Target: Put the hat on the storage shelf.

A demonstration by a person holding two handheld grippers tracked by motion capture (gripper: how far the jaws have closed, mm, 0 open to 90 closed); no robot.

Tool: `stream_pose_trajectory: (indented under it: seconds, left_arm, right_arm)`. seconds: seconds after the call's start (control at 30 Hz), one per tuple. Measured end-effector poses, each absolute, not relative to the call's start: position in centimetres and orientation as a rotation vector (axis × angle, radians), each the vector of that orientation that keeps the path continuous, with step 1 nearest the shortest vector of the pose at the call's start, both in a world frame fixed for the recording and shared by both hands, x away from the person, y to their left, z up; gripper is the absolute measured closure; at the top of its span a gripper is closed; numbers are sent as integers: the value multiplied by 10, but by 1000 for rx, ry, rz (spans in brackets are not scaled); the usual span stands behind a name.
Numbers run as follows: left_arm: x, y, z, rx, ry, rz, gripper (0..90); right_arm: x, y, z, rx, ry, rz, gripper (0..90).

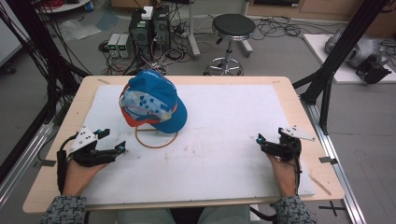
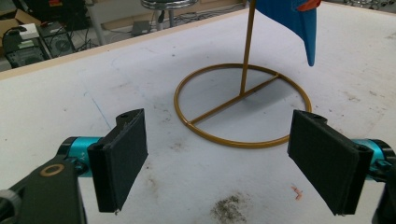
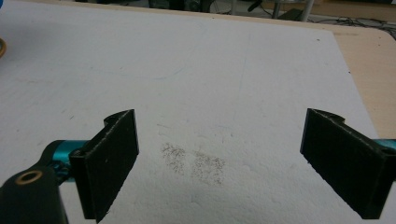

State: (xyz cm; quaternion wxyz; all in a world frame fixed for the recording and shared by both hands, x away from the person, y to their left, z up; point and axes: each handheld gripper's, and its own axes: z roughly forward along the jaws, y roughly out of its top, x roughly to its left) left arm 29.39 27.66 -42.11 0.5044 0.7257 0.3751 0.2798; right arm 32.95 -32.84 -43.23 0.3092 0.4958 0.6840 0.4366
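A blue cap with white and orange panels hangs on a gold wire stand with a ring base, left of the table's middle. My left gripper rests at the left, just left of the ring, open and holding nothing. In the left gripper view the ring base and upright rod lie ahead between the two pads, and the cap's blue brim hangs at the top. My right gripper sits near the right edge, open over bare white board.
A white foam board covers the wooden table. Behind the table stand a black stool, computer boxes and loose cables. Black frame posts rise at both sides.
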Motion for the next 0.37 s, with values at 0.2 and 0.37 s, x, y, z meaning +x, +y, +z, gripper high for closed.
stream_pose_trajectory:
  seconds: [0.2, 0.37]
  left_arm:
    - [295, 276, -422, 1752, 908, 670, 198]
    - [297, 275, -422, 1758, 905, 668, 198]
  right_arm:
    - [329, -328, -433, 1314, 1812, 1152, 105]
    - [328, -329, -433, 1312, 1808, 1152, 105]
